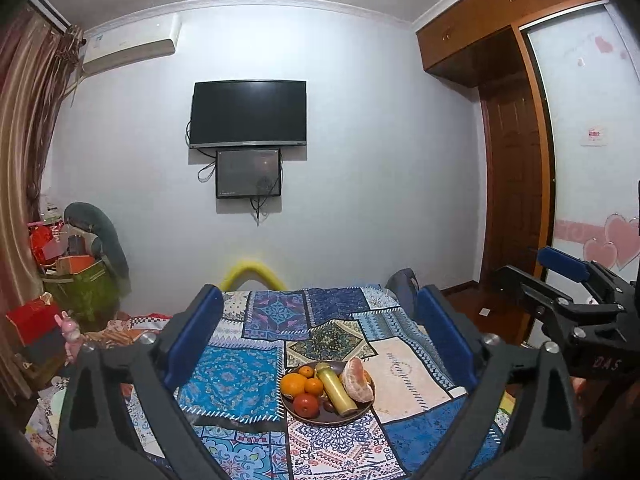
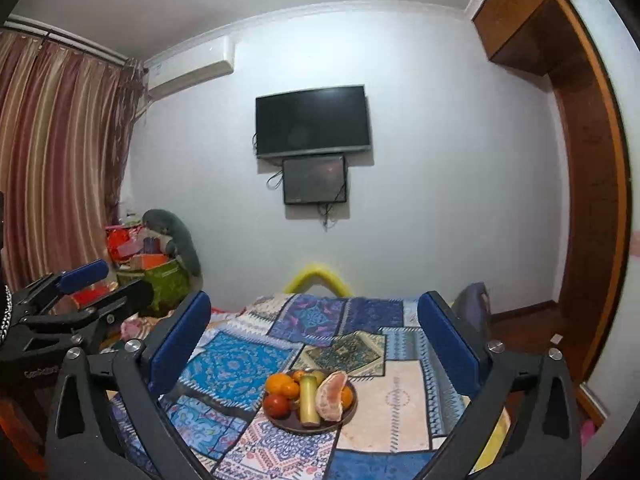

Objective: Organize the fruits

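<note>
Both grippers, left gripper [image 1: 320, 340] and right gripper [image 2: 316, 344], gape wide and empty; peeled pomelo [image 2: 332, 396] on plate [image 2: 288, 424] looks soft, so grip its rind gently.

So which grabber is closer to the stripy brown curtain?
Left. The left gripper hovers open on the side of the striped brown curtain. The right gripper hovers open beside it, farther away, over the patchwork tablecloth.

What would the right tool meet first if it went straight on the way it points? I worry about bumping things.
Probably nothing soon: the right tool, wide open, aims above the fruit plate, over the patchwork cloth toward the far wall. Depth is unclear; a slight dip would reach the cloth beyond the plate.
</note>
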### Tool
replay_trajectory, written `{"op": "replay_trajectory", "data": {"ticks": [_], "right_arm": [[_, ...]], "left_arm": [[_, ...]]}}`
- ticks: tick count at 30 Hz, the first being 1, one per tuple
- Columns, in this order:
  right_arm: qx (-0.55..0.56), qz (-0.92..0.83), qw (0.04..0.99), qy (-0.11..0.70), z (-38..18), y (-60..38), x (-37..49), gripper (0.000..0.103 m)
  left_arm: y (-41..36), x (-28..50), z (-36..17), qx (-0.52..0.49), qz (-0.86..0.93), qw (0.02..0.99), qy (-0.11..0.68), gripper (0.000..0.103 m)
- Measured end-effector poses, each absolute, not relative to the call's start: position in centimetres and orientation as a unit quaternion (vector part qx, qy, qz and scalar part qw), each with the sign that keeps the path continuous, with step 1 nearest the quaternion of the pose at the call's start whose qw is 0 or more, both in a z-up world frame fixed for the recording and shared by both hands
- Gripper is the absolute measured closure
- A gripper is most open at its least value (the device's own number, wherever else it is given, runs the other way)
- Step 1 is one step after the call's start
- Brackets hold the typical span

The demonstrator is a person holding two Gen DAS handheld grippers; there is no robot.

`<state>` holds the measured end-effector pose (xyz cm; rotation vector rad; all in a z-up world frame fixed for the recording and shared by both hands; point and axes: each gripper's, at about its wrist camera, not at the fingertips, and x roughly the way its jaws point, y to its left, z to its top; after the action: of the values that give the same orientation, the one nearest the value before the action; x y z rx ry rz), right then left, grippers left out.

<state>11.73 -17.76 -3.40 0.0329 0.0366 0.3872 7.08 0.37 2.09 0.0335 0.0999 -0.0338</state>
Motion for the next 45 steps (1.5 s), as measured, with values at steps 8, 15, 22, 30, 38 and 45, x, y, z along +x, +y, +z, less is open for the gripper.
{"op": "replay_trajectory", "data": {"ticks": [8,15,22,30,38,45], "right_arm": [[0.009,0.184,0.983,0.012,-3.4,-17.6,10.7,0.0],[0.01,0.184,0.983,0.01,-3.7,-18.1,9.8,0.0],[0.007,0.184,0.983,0.005,-3.6,-18.0,9.3,0.0],[0.002,0.179,0.984,0.003,-3.6,-17.8,9.1,0.0],[0.007,0.18,0.984,0.004,-3.6,-17.9,9.1,0.0],[0.007,0.179,0.984,0.003,-3.6,-18.1,9.0,0.0]], "left_arm": [[0.5,5.9,2.4,0.005,-0.019,0.999,0.043,0.001],[0.3,5.6,2.5,0.005,-0.022,0.999,0.044,0.001],[0.5,5.4,2.5,0.001,-0.024,0.999,0.045,0.001],[0.6,5.4,2.6,0.001,-0.026,0.999,0.046,0.001],[0.8,5.6,2.5,-0.002,-0.026,0.998,0.049,0.0],[0.7,5.8,2.3,0.003,-0.024,0.999,0.047,0.0]]}}
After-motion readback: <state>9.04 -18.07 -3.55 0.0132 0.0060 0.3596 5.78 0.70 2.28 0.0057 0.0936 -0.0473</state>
